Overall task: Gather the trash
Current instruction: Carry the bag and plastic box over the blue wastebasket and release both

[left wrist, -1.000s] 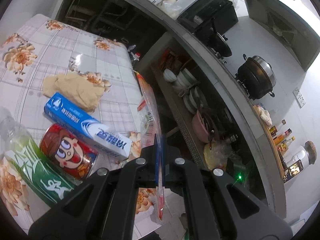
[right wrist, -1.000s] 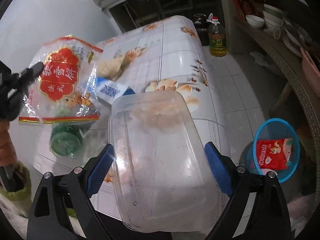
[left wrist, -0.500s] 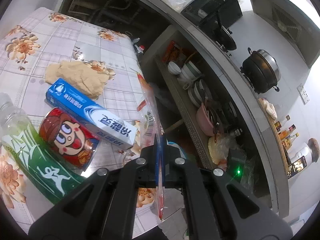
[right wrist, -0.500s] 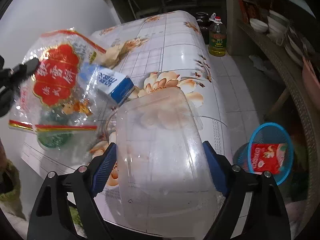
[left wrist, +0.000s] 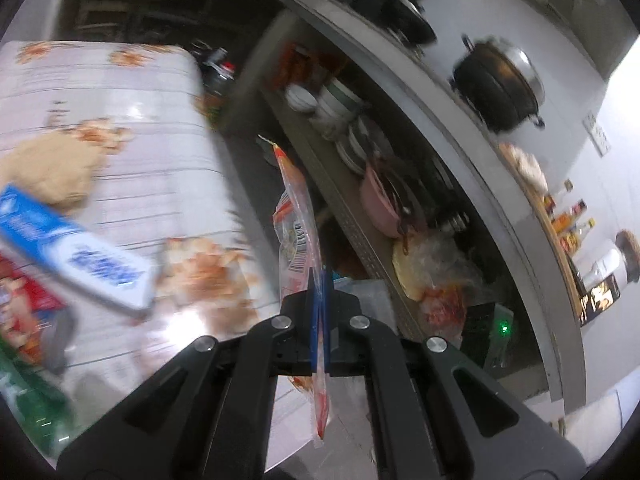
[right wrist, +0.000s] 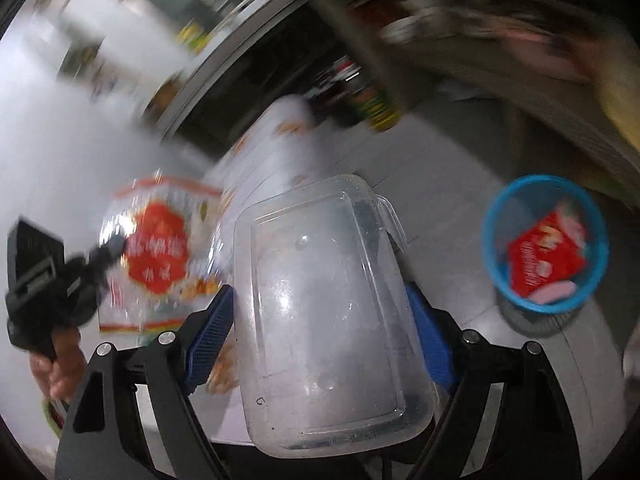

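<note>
Left wrist view, left to right: a green-labelled clear plastic bottle (left wrist: pixel 28 404) and a red printed can (left wrist: pixel 24 308) lie at the near left edge of the surface (left wrist: pixel 140 92), which wears a glossy floral cloth; a blue-and-white toothpaste box (left wrist: pixel 76 256), a long cardboard carton, lies with its long axis running from upper left to lower right, beside a crumpled tan cloth (left wrist: pixel 52 168). At centre the left gripper (left wrist: pixel 319 320) has its jaws pressed together, pinching a thin, clear, red-printed snack wrapper (left wrist: pixel 298 232); the wrapper is seen edge-on, its long axis rising away from the jaws and its short end hanging below them, held in the air off the edge of the surface. Further right stand a shelf of stacked bowls (left wrist: pixel 340 120) and a black lidded pot (left wrist: pixel 500 84) on a grey ledge. Right wrist view, left to right: a person's hand (right wrist: pixel 56 364) holds the left gripper, from which the wrapper hangs broadside, showing its red medallion. At centre the right gripper (right wrist: pixel 320 332) has its jaws spread wide on a rectangular, transparent plastic food container (right wrist: pixel 328 304), blue pads against its long sides; its long axis points forward, away from the camera. On the tiled floor at right stands a round blue basket (right wrist: pixel 496 256) holding a red packet (right wrist: pixel 544 256). The picture is motion-blurred.
</note>
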`<state>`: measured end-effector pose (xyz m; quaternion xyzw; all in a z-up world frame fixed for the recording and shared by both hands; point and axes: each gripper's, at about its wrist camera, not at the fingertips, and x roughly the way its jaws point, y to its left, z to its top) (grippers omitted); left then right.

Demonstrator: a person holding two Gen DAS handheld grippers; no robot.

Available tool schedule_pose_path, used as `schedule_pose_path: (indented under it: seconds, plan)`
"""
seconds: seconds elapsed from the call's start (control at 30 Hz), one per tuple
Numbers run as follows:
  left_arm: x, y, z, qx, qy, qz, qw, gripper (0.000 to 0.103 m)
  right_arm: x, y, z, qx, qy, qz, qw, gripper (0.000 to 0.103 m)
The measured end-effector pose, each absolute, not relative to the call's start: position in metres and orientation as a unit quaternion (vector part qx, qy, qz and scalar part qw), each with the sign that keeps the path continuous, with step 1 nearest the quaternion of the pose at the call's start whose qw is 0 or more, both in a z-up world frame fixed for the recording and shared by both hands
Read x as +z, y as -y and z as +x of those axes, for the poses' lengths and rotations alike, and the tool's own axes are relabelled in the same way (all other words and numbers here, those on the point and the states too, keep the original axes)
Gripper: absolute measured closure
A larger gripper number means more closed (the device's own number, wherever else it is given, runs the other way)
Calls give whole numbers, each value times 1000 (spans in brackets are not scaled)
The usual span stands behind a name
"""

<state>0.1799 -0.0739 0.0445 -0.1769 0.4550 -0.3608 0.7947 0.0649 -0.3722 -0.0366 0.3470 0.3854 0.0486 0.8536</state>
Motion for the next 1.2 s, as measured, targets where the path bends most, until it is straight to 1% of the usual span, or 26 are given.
schedule_pose_path:
  seconds: [0.13,0.33,0.5,0.6,0.63,0.67,0.7,0.73,0.77,0.87,0.93,1.2]
  plan:
    - [28,148,192,-392,-498,-143,760,103,-63,446,25,-46,-354,430,829,22]
    - [-28,272,215,-389,-578,-65,715,103,-128,515,-12,-137,-324,542,763,22]
    - [-75,349,229,-378,-613,2,694,103,-182,534,-7,-176,-322,583,725,22]
    - [-96,384,240,-370,-623,24,689,103,-205,546,8,-203,-316,589,716,20]
    - [-102,397,244,-368,-626,35,687,99,-215,552,18,-219,-311,586,716,19]
    - [-109,410,248,-363,-628,44,687,85,-226,557,23,-227,-307,589,713,17]
    - [-116,417,254,-354,-630,50,689,55,-234,562,32,-231,-303,591,711,16]
    - [-124,423,258,-341,-627,55,698,42,-249,567,44,-236,-304,591,709,15]
    - [-127,424,261,-332,-622,55,708,38,-259,571,52,-242,-308,590,706,15]
    - [-132,425,264,-325,-628,47,706,38,-296,575,66,-253,-331,597,685,15]
    - [-130,418,262,-329,-629,38,703,38,-312,573,63,-254,-330,612,672,15]
    - [-96,378,256,-330,-596,54,729,37,-321,565,49,-256,-330,608,675,15]
